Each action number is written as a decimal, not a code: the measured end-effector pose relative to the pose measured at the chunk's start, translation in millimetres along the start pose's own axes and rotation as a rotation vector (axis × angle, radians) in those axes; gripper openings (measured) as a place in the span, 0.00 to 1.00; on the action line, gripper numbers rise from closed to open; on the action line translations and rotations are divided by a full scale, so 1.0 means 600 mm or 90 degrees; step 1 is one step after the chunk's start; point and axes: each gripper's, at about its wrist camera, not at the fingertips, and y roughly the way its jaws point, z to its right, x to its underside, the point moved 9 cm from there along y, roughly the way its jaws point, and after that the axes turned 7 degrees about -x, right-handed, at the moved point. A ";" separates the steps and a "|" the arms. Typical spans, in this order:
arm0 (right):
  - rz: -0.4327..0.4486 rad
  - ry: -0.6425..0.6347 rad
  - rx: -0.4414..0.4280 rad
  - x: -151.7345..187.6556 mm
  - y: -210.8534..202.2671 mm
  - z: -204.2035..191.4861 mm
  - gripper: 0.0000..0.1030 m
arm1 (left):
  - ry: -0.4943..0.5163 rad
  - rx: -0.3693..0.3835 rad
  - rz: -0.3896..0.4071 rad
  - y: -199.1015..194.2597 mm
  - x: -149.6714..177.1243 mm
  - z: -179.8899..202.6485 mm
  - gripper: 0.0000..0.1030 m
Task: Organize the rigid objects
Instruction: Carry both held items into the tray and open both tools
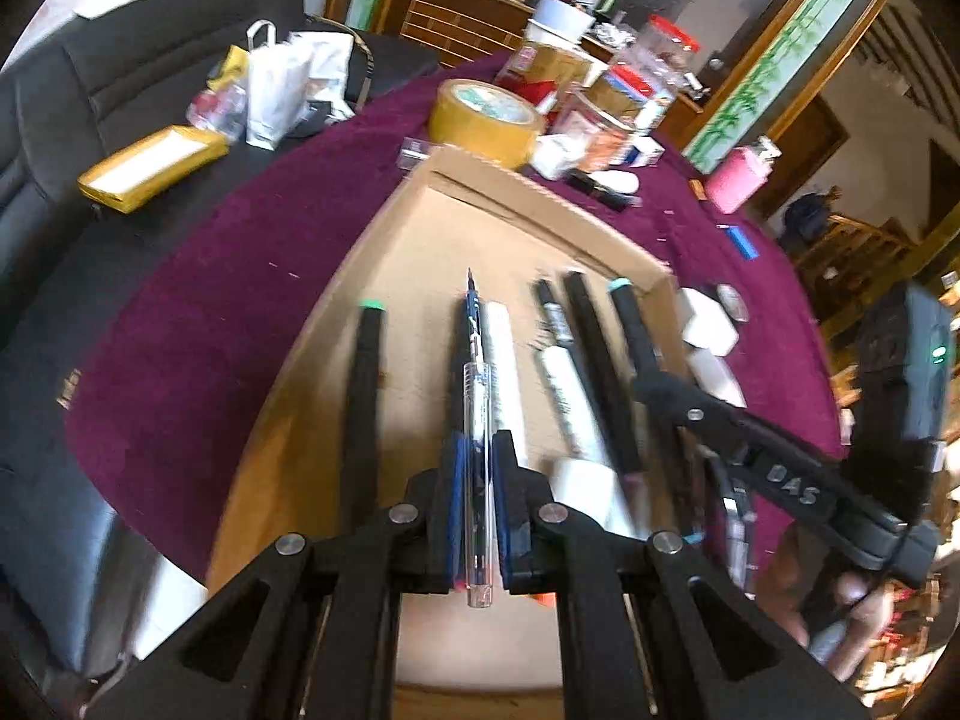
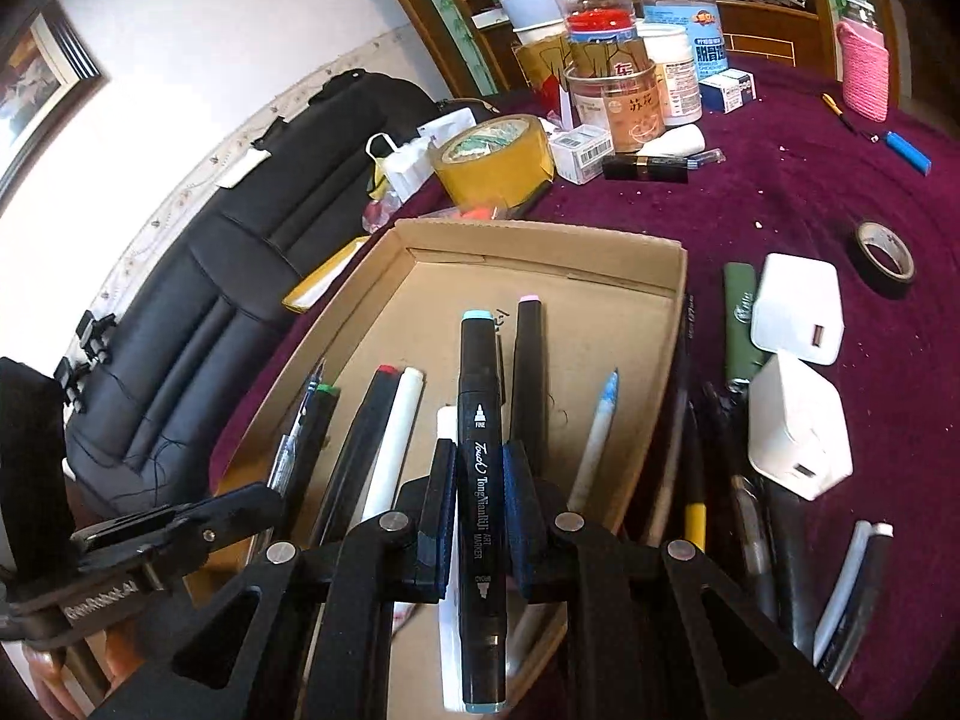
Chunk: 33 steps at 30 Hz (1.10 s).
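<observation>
The left gripper has its fingers closed on a clear-barrelled ballpoint pen, whose dark blue front end and tip point away over the shallow cardboard tray. The right gripper has its fingers closed narrow on a black art marker with pale blue end caps and white lettering along the barrel, also above the tray. On the tray floor lie more pens: a black marker with a green cap, white-bodied pens and a pink-capped black marker. The tray sits on the worktop, covered in maroon cloth. Two white USB chargers sit just right of the tray. Further pens beside them are blurred and cut off by the frame edge.
</observation>
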 end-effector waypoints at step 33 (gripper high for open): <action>-0.017 -0.023 0.071 -0.018 0.050 0.008 0.16 | 0.045 -0.061 -0.017 0.055 0.004 -0.016 0.08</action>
